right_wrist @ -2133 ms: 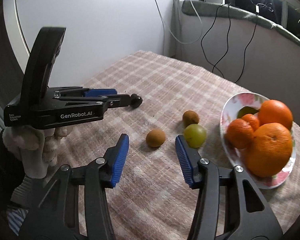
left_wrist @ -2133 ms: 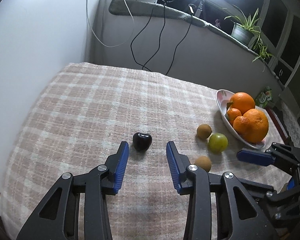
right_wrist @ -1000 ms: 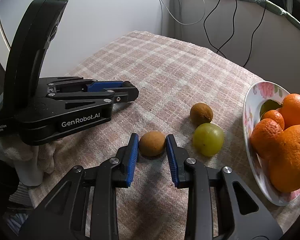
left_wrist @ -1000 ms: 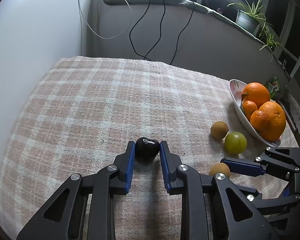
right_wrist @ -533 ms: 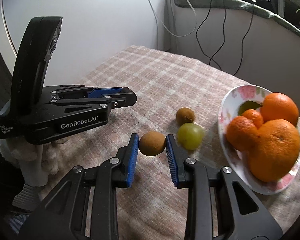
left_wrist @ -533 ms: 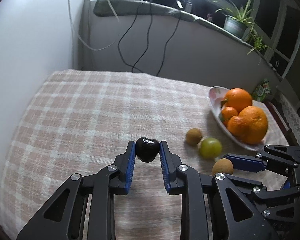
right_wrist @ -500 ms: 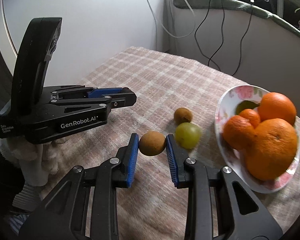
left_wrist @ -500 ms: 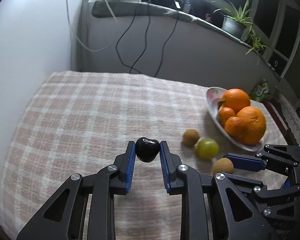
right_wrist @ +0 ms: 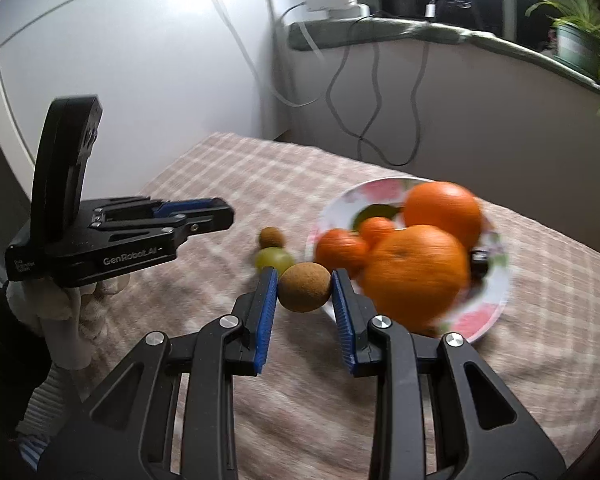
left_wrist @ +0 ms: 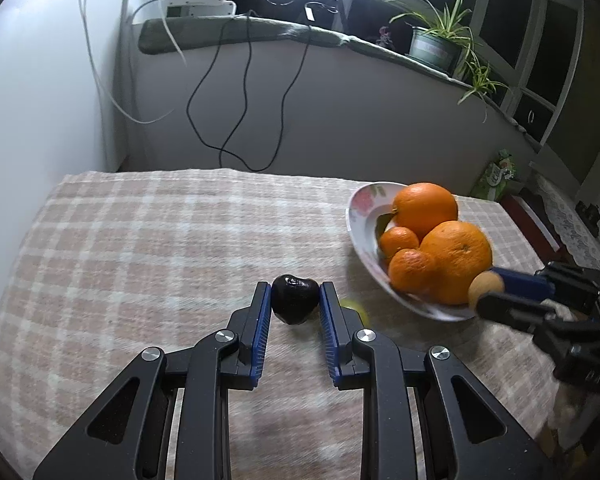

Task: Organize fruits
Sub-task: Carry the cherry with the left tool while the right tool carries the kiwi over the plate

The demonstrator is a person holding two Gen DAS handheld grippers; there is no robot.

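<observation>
My left gripper [left_wrist: 295, 286] is shut on a dark cherry [left_wrist: 294, 300], held above the checked cloth left of the bowl [left_wrist: 358, 208]. My right gripper [right_wrist: 304, 274] is shut on a round brown fruit [right_wrist: 305, 287], held just in front of the bowl's near rim [right_wrist: 340, 204]. The bowl holds several oranges [right_wrist: 416, 272]. In the left wrist view the right gripper [left_wrist: 490, 294] comes in from the right with the brown fruit [left_wrist: 485, 286] at the bowl's edge. A green grape [right_wrist: 274, 259] and a second brown fruit [right_wrist: 271, 237] lie on the cloth left of the bowl.
The table's checked cloth [left_wrist: 140, 248] ends at a white wall on the left and a grey ledge with hanging cables [left_wrist: 236, 92] behind. A potted plant [left_wrist: 436, 44] stands on the ledge. A gloved hand [right_wrist: 64, 312] holds the left gripper [right_wrist: 220, 214].
Both grippers closed on their fruits, then lifted off the cloth and moved towards the bowl. The grape and the second brown fruit stayed where they were.
</observation>
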